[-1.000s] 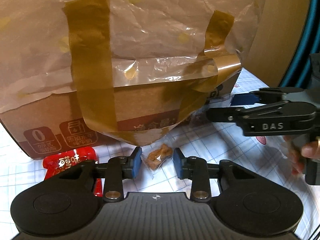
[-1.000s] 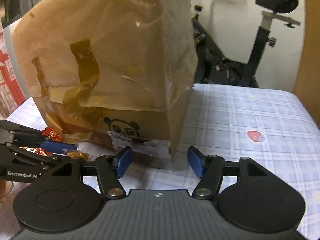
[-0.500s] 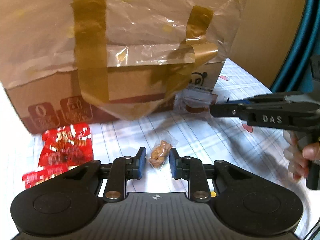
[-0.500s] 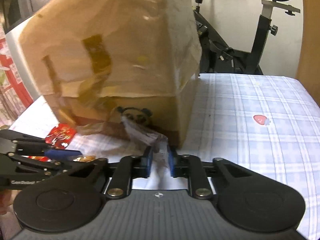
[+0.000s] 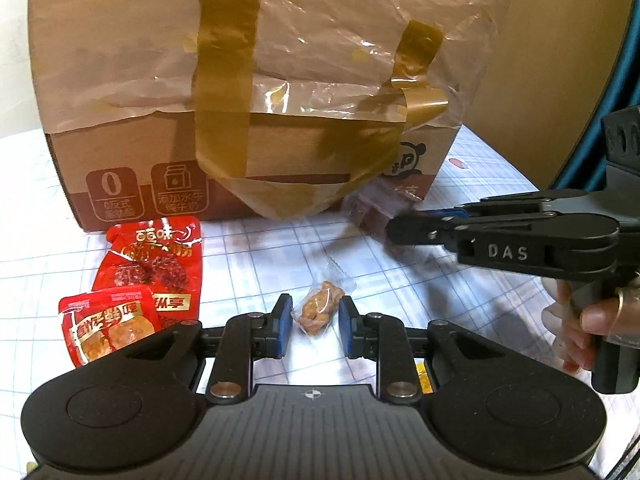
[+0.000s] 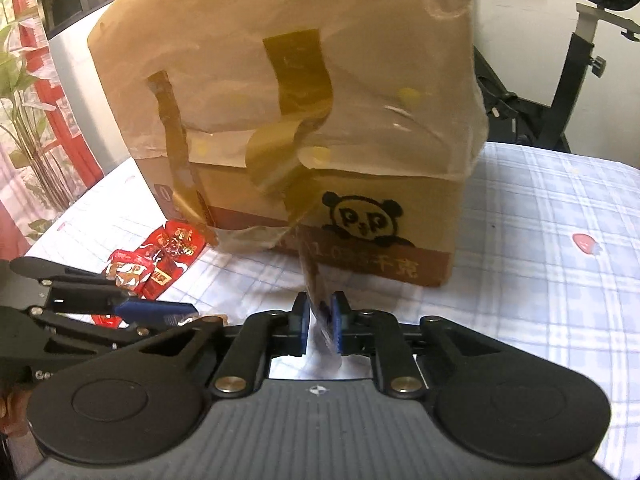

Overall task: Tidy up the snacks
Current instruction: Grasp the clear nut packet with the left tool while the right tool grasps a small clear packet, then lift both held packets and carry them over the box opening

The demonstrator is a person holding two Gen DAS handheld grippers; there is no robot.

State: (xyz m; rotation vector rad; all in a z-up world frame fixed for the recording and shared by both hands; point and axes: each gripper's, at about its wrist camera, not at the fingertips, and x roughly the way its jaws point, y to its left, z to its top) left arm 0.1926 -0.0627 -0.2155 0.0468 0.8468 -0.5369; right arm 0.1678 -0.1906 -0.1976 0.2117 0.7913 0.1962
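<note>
My left gripper (image 5: 313,327) is shut on a small clear packet of brown snack pieces (image 5: 320,307), low over the checked tablecloth (image 5: 248,264). My right gripper (image 6: 320,322) is shut on a clear packet with dark contents (image 6: 314,280), which stands on edge between the pads in front of the box. The left wrist view shows that right gripper (image 5: 404,230) coming in from the right with the blurred dark packet (image 5: 368,210) at its tip. Two red snack packets (image 5: 156,264) (image 5: 108,328) lie left of my left gripper, also visible as red packets (image 6: 160,256) in the right wrist view.
A large cardboard box (image 5: 280,80) (image 6: 400,200) with a plastic sheet and brown tape fills the back of the table. A hand (image 5: 592,320) grips the right tool's handle. An exercise bike (image 6: 580,60) stands beyond the table, a plant (image 6: 24,100) at far left.
The right gripper closed on the clear packet by the box's corner and drew it back and up. The left gripper closed on the small brown packet and backed away from the box.
</note>
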